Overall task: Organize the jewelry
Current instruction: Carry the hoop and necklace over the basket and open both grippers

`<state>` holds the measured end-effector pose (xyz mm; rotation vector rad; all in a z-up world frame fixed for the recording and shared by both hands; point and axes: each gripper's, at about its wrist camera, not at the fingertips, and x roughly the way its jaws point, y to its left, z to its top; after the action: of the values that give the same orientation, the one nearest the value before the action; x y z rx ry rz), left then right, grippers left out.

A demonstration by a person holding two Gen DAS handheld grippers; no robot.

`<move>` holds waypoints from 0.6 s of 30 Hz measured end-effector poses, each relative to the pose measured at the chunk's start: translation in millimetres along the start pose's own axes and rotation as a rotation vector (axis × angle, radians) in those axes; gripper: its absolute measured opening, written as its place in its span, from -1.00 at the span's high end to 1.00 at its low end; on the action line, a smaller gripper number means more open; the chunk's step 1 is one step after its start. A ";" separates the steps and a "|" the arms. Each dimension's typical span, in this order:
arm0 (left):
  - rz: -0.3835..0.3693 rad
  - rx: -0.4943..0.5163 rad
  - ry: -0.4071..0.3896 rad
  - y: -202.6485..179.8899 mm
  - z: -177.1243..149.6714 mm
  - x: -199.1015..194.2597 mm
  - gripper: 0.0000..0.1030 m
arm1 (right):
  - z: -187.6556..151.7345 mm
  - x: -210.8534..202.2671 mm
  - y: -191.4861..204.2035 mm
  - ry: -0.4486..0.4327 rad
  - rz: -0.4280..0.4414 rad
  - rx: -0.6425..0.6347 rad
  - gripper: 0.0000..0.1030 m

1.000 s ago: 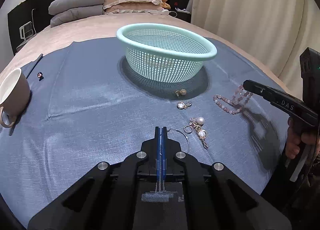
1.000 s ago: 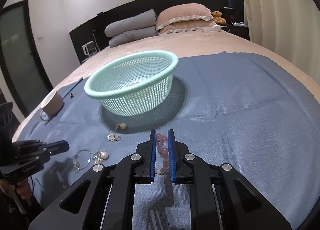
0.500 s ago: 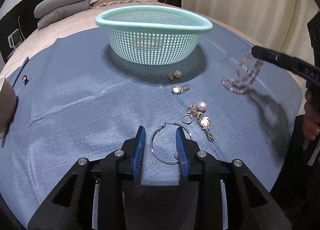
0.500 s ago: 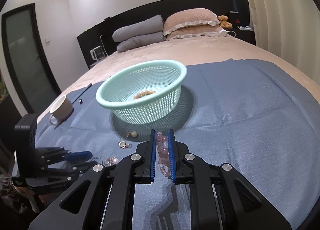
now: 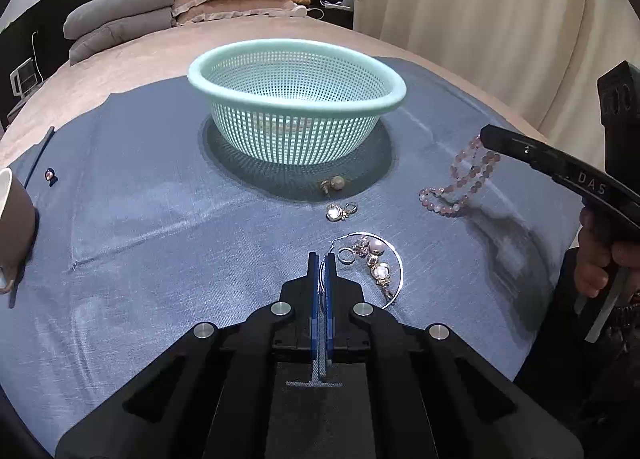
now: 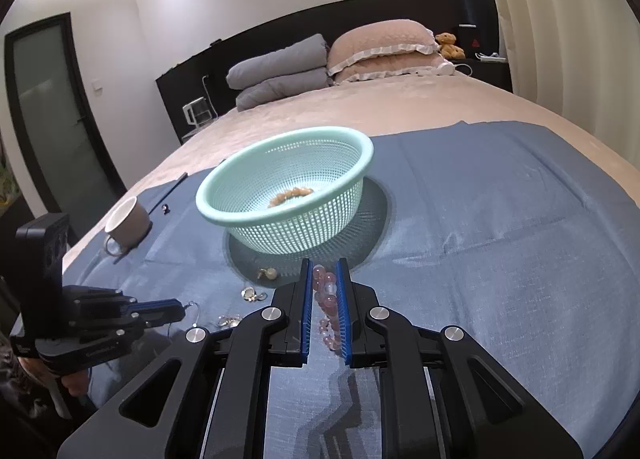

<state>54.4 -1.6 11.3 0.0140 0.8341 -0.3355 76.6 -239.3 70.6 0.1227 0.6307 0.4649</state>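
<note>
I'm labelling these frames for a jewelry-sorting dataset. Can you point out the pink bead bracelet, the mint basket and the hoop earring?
pink bead bracelet (image 5: 440,206): left wrist view, on the lower loop of beads.
mint basket (image 6: 280,217): right wrist view, on the front rim.
hoop earring (image 5: 398,259): left wrist view, on the wire's right arc.

**Support Surface: Bed with Blue Cloth**

A bed (image 6: 420,99) is covered in part by a blue cloth (image 5: 160,219). Directly on the cloth are found a mint mesh basket (image 5: 296,71), a cup (image 6: 128,219) near a thin dark stick (image 5: 38,155), and loose jewelry — a pearl earring (image 5: 334,183), a small charm (image 5: 340,212), a pearl cluster (image 5: 372,259). Pillows (image 6: 332,63) are stacked at the headboard.
</note>
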 end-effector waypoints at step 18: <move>0.065 0.029 -0.094 11.6 100.5 -43.5 0.95 | 113.3 -12.9 18.5 -0.148 0.025 -0.060 0.79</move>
<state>103.6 7.5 109.5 0.0515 0.7339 -0.2847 127.7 -225.5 173.3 0.1067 0.4702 0.4941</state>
